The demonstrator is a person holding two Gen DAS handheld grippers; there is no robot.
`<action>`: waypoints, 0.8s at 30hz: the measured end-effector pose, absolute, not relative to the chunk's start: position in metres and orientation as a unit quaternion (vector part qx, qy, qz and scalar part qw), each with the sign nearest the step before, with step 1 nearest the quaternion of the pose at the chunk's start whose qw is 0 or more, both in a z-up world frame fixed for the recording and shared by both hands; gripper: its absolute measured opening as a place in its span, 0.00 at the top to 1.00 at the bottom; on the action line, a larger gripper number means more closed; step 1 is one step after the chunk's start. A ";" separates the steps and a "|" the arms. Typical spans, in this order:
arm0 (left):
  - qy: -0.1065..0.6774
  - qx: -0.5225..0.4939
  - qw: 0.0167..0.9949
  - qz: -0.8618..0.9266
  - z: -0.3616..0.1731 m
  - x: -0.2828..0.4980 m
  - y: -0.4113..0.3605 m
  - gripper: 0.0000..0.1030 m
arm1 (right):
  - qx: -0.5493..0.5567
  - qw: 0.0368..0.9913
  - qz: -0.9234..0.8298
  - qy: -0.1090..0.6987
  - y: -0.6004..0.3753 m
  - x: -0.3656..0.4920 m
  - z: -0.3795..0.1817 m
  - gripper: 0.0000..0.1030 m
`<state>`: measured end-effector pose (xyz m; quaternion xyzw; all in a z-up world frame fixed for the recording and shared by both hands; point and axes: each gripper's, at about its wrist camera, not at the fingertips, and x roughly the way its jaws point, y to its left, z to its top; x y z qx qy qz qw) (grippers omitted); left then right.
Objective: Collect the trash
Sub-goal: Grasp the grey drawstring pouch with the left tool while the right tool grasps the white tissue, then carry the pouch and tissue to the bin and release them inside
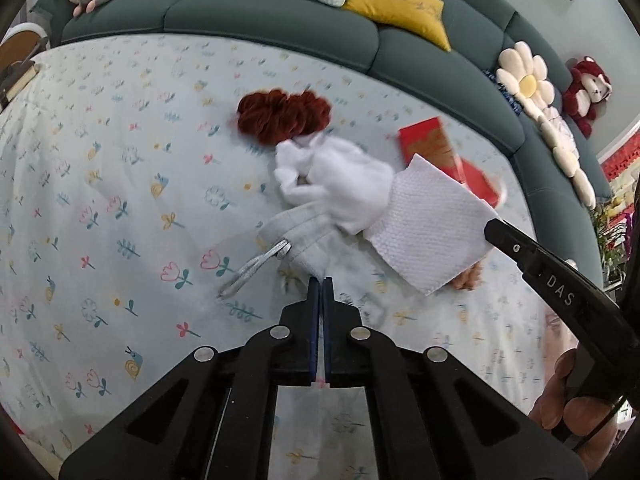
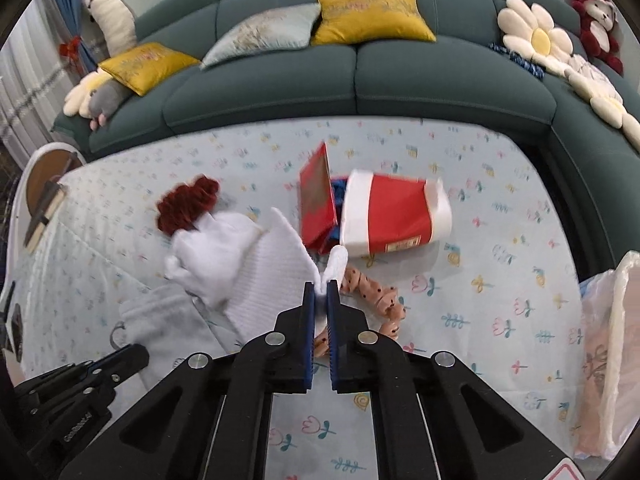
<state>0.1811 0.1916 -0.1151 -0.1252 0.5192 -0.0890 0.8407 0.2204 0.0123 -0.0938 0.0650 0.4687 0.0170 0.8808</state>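
Two claws: right claw (image 2: 321,292) pinches the white embossed paper towel (image 2: 272,276) beside the red-and-white box (image 2: 390,214); left claw (image 1: 321,292) is closed, seemingly on the grey drawstring pouch (image 1: 298,236).

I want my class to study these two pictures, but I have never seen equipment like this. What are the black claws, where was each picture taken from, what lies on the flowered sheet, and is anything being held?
There is no robot here: a person holds a two-finger clamp in each hand, and each clamp carries a wide-angle camera looking along its fingers. One picture comes from the left gripper, the other from the right gripper.

On the flowered sheet in front of a green sofa lie a red yarn bundle, a fluffy white cloth, a grey drawstring bag, a red box, a red-and-white pack and a dotted orange cloth.

The right gripper pinches a white paper towel at its edge. The left gripper is closed right at the grey bag's edge; whether it grips it is unclear.
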 end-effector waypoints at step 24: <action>0.416 -0.069 0.879 -0.222 0.039 0.144 0.040 0.99 | 0.110 0.943 -0.039 0.313 -0.114 0.131 0.061 0.95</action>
